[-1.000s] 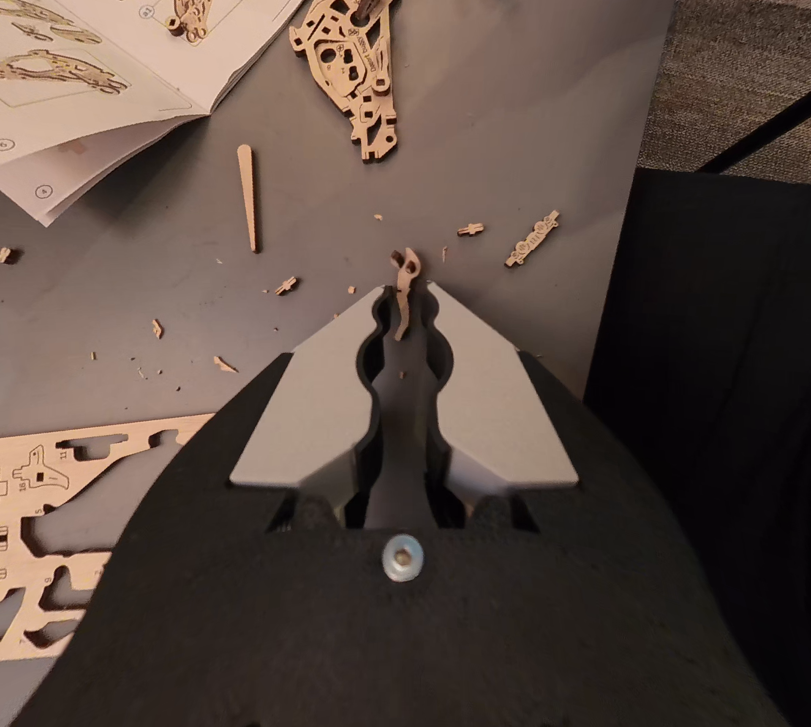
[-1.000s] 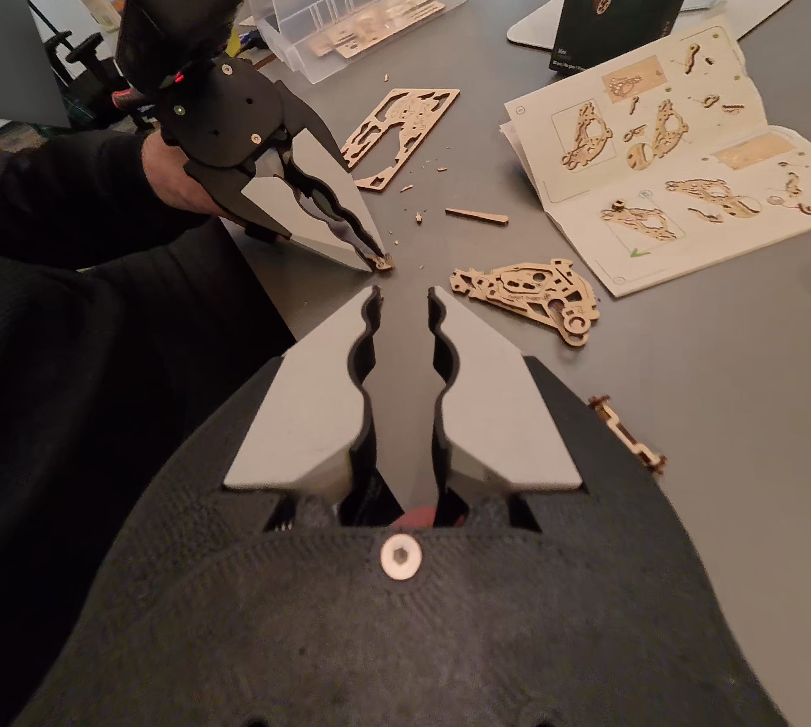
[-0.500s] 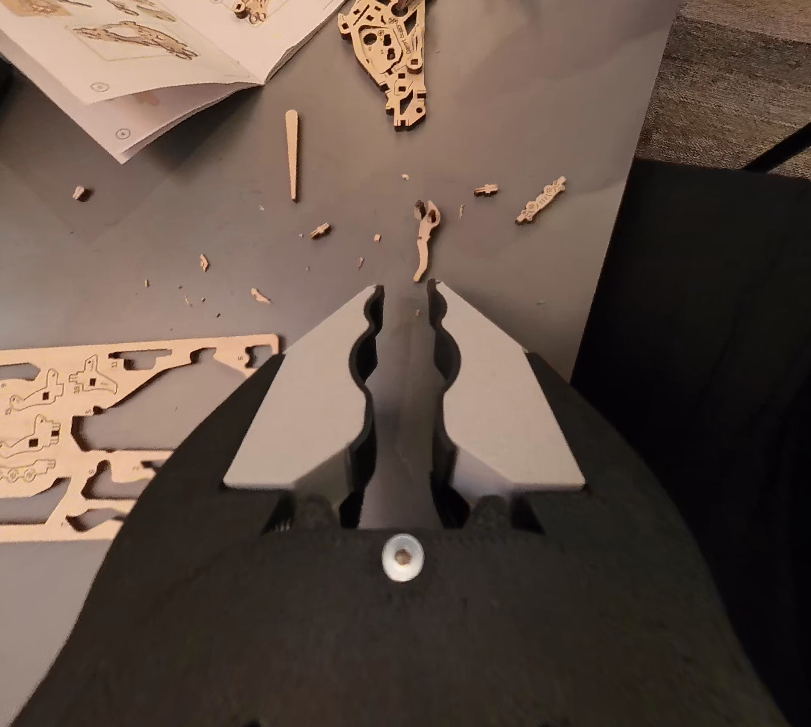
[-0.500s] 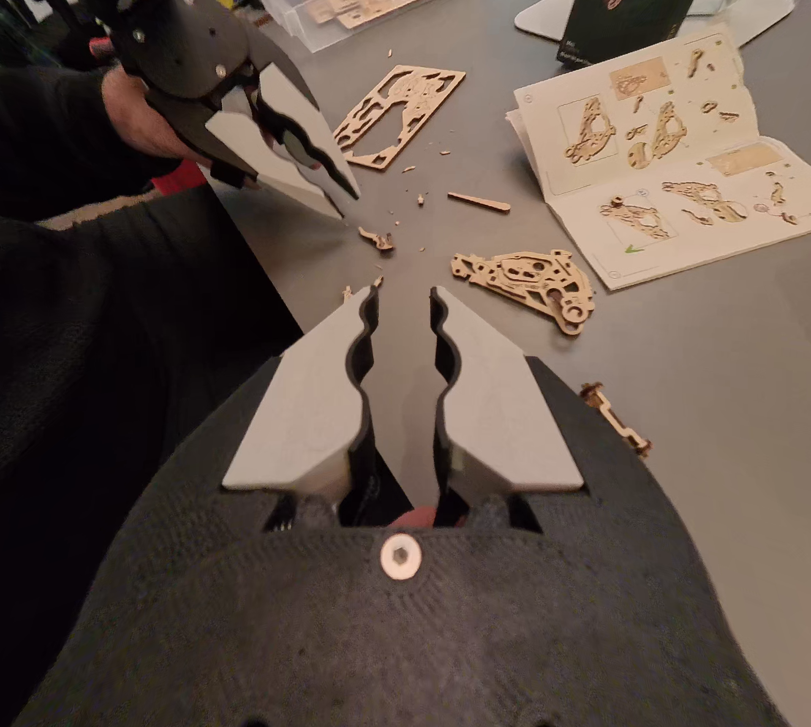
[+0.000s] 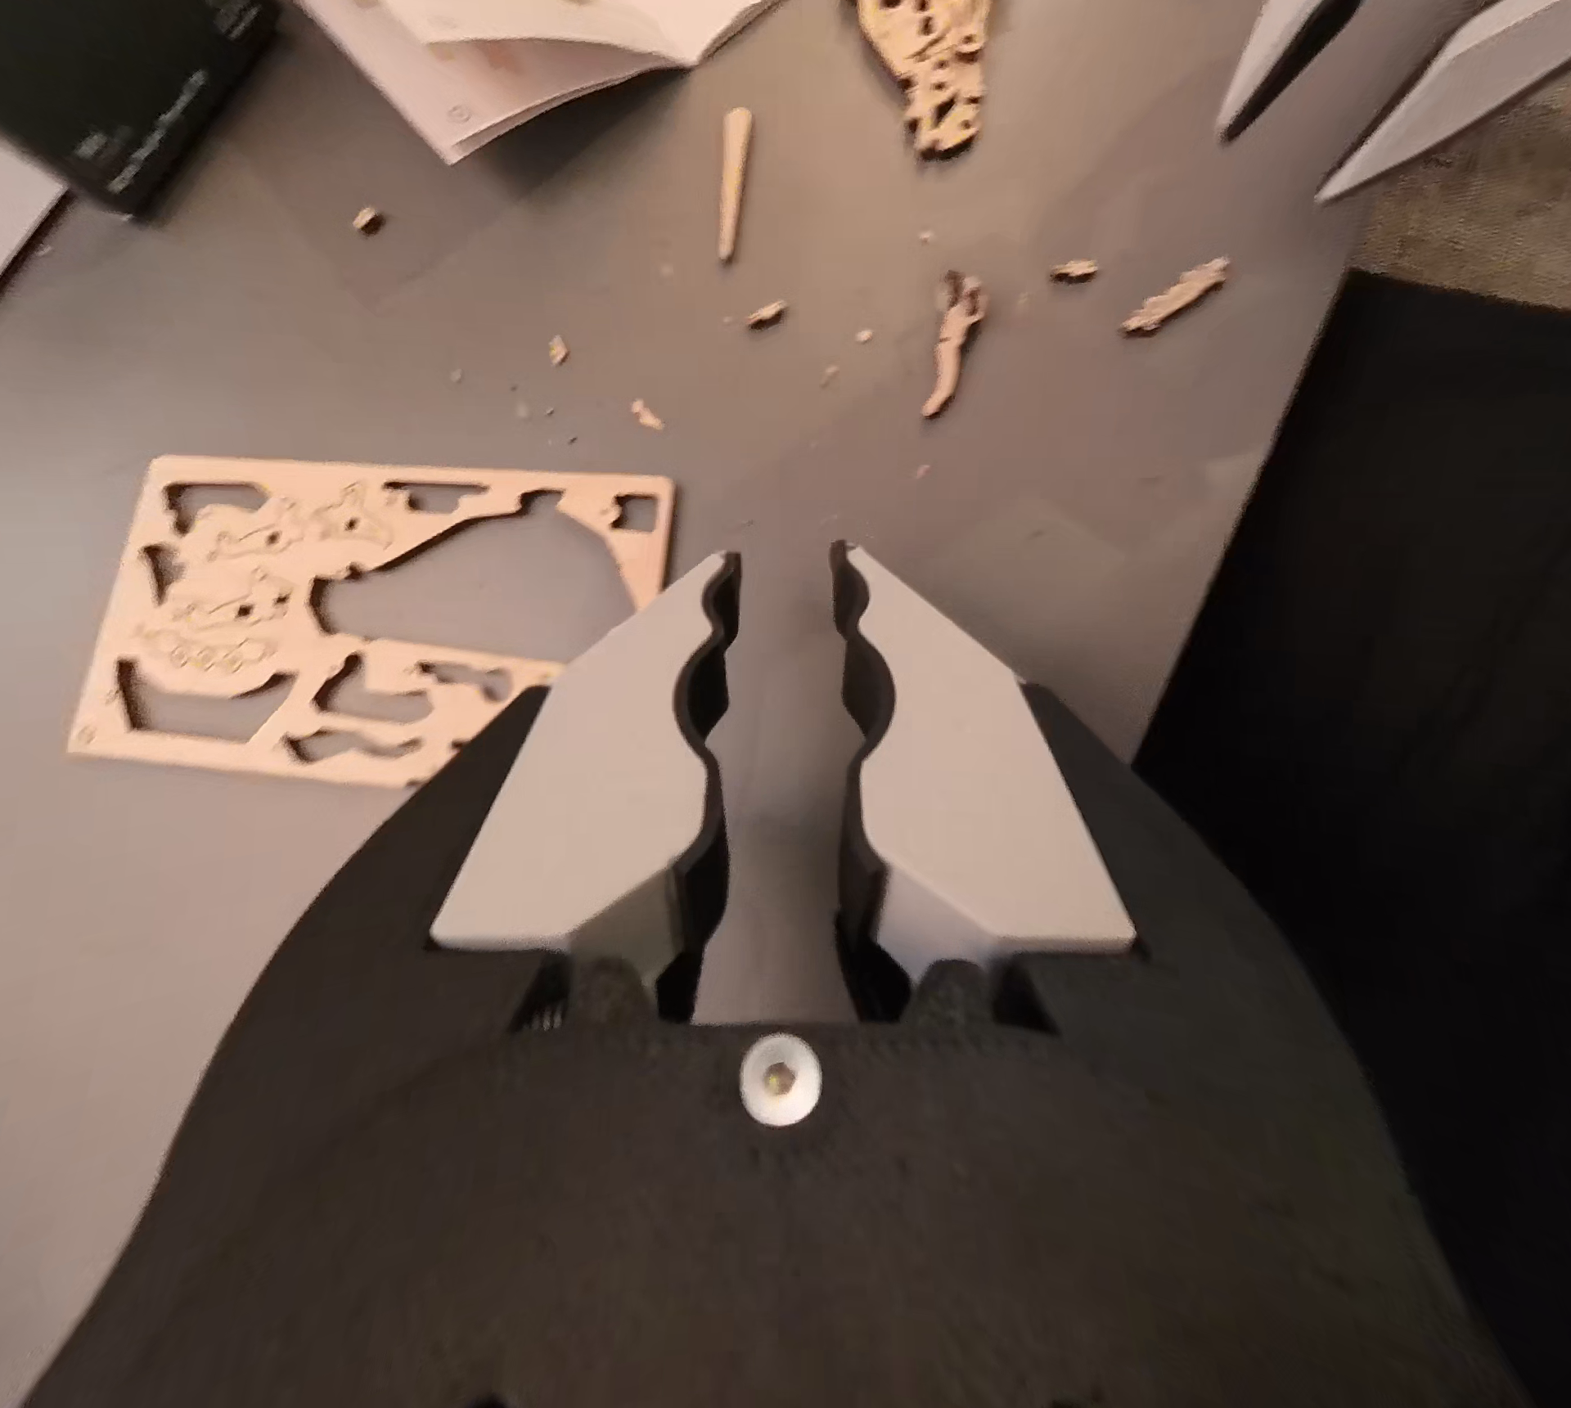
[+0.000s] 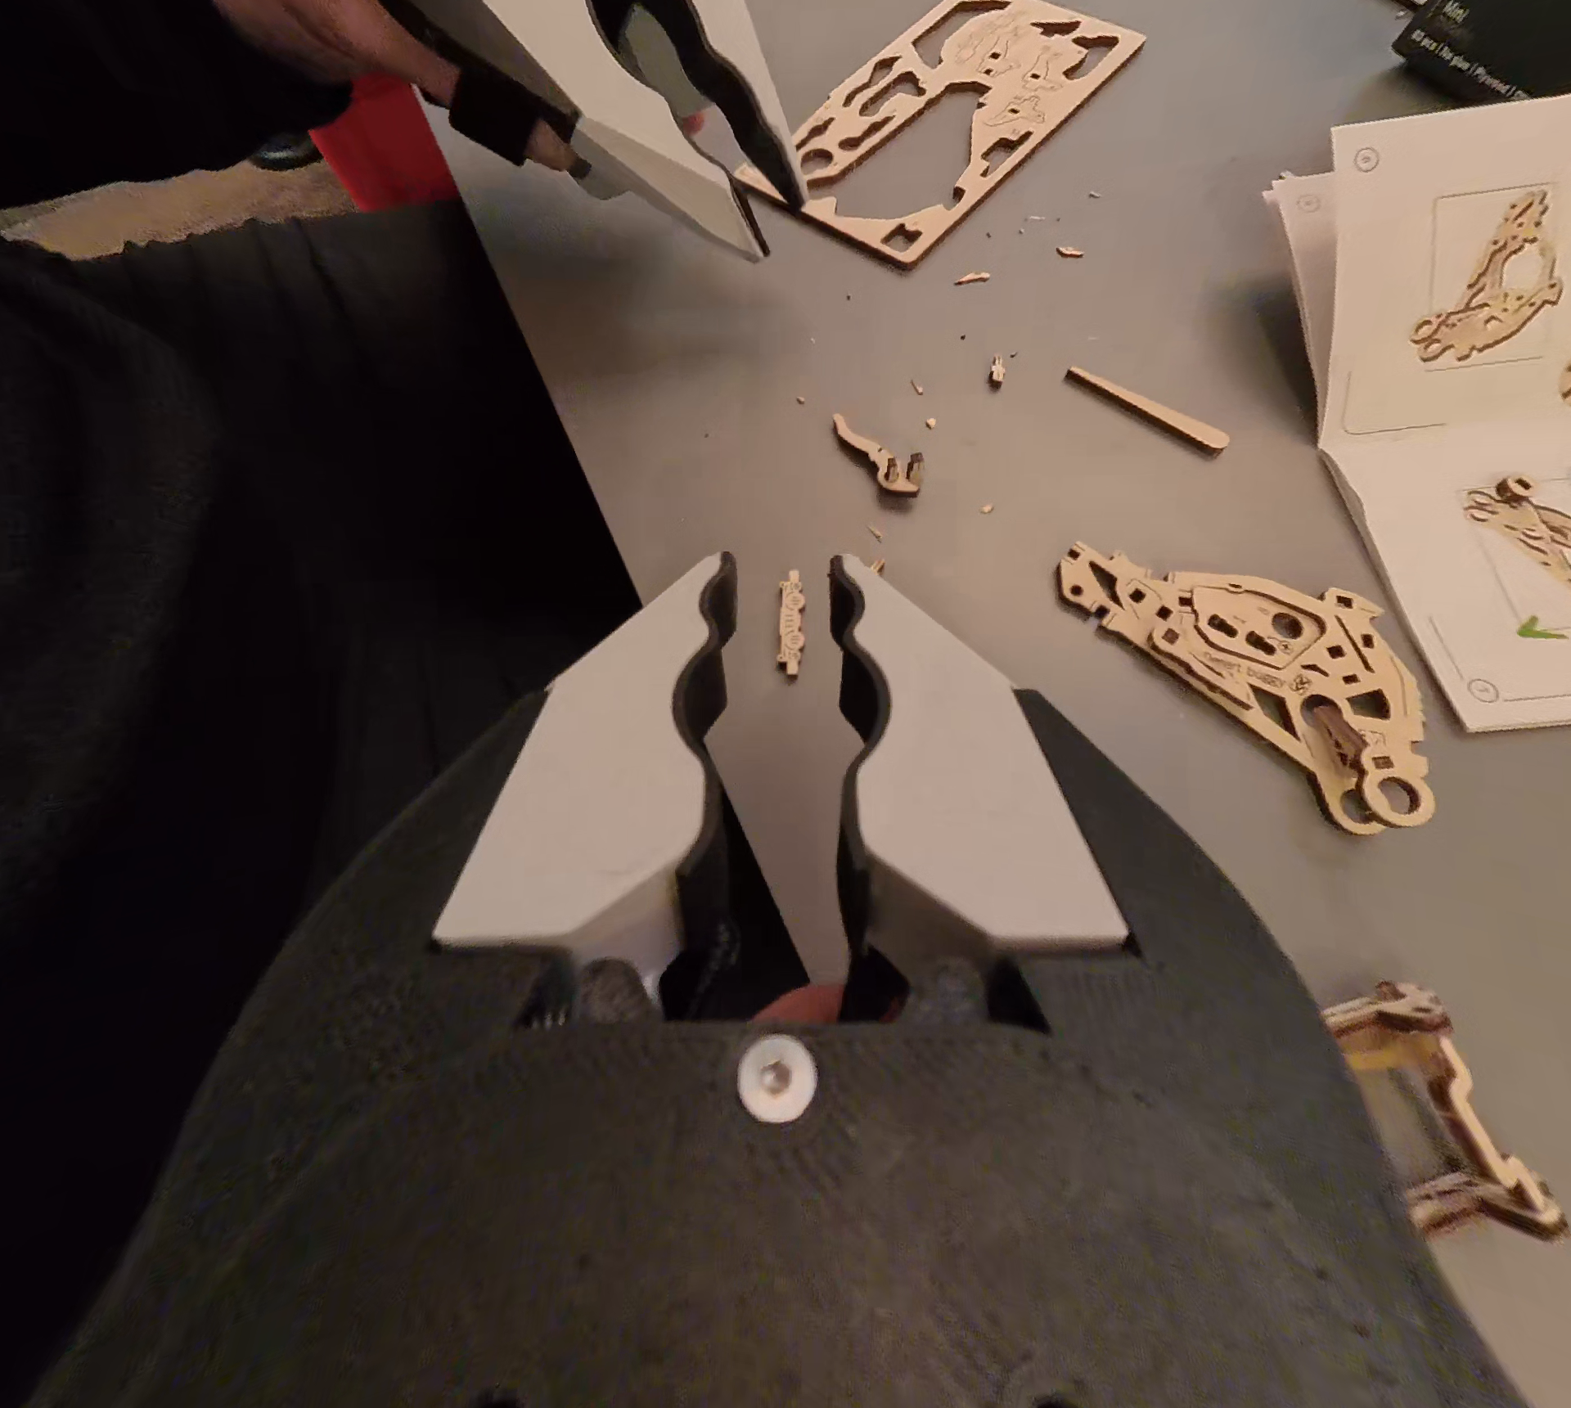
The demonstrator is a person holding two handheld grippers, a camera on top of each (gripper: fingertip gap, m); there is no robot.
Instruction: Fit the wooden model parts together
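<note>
Both claws stand narrowly parted and bare: the right claw (image 6: 782, 568) straddles a small notched wooden strip (image 6: 791, 623) on the tabletop (image 6: 978, 118); the left claw (image 5: 784, 555) hovers near that strip's neighbouring punched-out parts sheet (image 5: 374, 628).

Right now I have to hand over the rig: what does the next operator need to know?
Left tongs: open, nothing in them, above the table beside the cut-out wooden sheet.
Right tongs: open; a small flat strip lies on the table between the fingers, not gripped.
The curved hooked piece lies loose near the table's edge.
The flat frame assembly with its dark peg lies next to the open instruction booklet.
A tapered wooden stick and wood crumbs lie about.
Done: frame partly built.
Left: pick up the loose pieces and fit them.
</note>
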